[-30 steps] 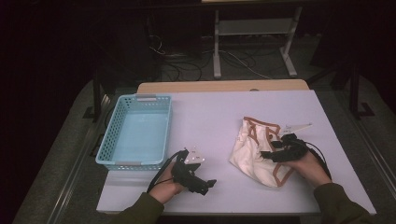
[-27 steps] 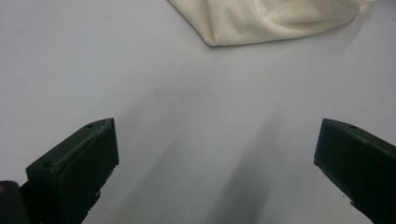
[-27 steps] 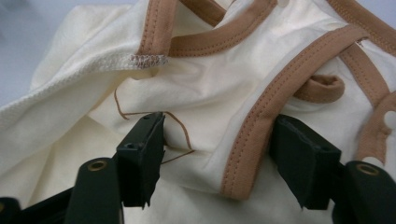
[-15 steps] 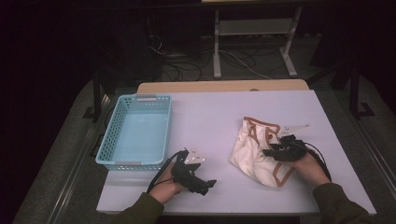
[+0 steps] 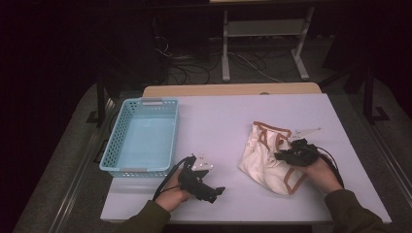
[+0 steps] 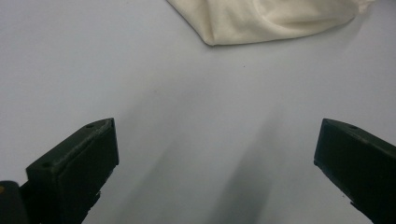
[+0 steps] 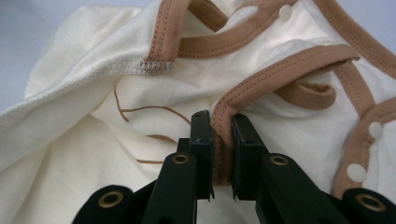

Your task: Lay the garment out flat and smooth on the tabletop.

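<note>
From the high view, a pale lilac counter (image 5: 233,121) carries a crumpled cream cotton baby garment with tan-brown binding (image 5: 265,158) toward its right edge, nearer the front than the back. The right tongs (image 5: 291,156) lie over the garment's right side, held in the person's right hand (image 5: 320,171). A light blue plastic mesh basket (image 5: 142,136) stands along the left edge, well apart from the garment. The left tongs (image 5: 217,190) rest on bare counter near the front edge, just in front of the basket's near right corner, in the left hand (image 5: 172,194). Nothing lies between the garment and the basket but open counter.

In the left gripper view, the two black jaws stand wide apart over bare counter with nothing between them; a fold of the cream garment (image 6: 266,18) lies ahead, clear of them.

In the right gripper view, the jaws have just been closing and now pinch a band of the tan-brown binding (image 7: 223,135) tightly. White snap fasteners (image 7: 357,171) dot the trim to the right.
</note>
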{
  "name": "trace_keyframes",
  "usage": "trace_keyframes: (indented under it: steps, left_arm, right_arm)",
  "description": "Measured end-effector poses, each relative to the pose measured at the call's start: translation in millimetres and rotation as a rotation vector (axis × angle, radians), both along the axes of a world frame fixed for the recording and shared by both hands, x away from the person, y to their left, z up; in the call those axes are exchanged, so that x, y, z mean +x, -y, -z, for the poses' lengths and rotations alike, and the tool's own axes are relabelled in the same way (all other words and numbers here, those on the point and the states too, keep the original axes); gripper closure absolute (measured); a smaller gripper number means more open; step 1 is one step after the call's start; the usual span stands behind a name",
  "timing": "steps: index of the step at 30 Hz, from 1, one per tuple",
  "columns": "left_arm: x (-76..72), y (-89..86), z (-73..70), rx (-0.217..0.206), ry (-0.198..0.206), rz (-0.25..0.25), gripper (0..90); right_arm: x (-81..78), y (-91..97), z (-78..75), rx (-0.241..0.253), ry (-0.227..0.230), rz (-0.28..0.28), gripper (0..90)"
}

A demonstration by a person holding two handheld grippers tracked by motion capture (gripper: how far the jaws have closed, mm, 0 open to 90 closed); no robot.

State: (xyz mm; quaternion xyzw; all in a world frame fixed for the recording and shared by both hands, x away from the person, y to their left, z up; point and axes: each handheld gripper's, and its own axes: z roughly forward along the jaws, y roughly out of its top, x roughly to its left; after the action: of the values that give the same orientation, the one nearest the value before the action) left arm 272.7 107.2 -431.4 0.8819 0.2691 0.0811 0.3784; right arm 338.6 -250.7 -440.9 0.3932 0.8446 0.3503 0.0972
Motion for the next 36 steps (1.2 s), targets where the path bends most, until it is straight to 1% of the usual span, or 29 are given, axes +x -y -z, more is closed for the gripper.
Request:
trace_keyframes:
  steps: [11, 14, 16, 21, 22, 25, 36]
  left_arm:
    - [0.2, 0.1, 0.1, -0.001, 0.000, 0.000, 0.0]
    - [0.2, 0.1, 0.0, -0.001, 0.000, 0.000, 0.0]
    - [0.0, 0.1, -0.1, 0.000, 0.000, 0.001, 0.0]
    - [0.2, -0.3, -0.1, -0.001, 0.000, -0.001, 0.0]
    - [0.2, -0.3, -0.2, -0.001, -0.001, -0.001, 0.0]
    - [0.0, -0.1, -0.1, -0.001, 0.000, 0.000, 0.0]
    - [0.0, 0.1, 0.2, -0.001, 0.000, 0.000, 0.0]
  right_arm:
    - [-2.1, -0.7, -11.7, 0.057, 0.031, 0.003, 81.7]
    - [-2.5, -2.1, -15.9, 0.072, 0.049, -0.003, 81.8]
    - [-2.3, -3.7, -18.4, 0.083, 0.053, -0.005, 81.8]
    - [-1.5, -5.8, -22.4, 0.097, 0.062, -0.010, 81.8]
    - [-1.3, -5.9, -23.0, 0.098, 0.072, -0.015, 81.9]
    - [-1.7, -6.8, -26.4, 0.111, 0.077, -0.018, 81.9]
    - [-2.8, -9.1, -33.8, 0.131, 0.094, -0.029, 81.9]
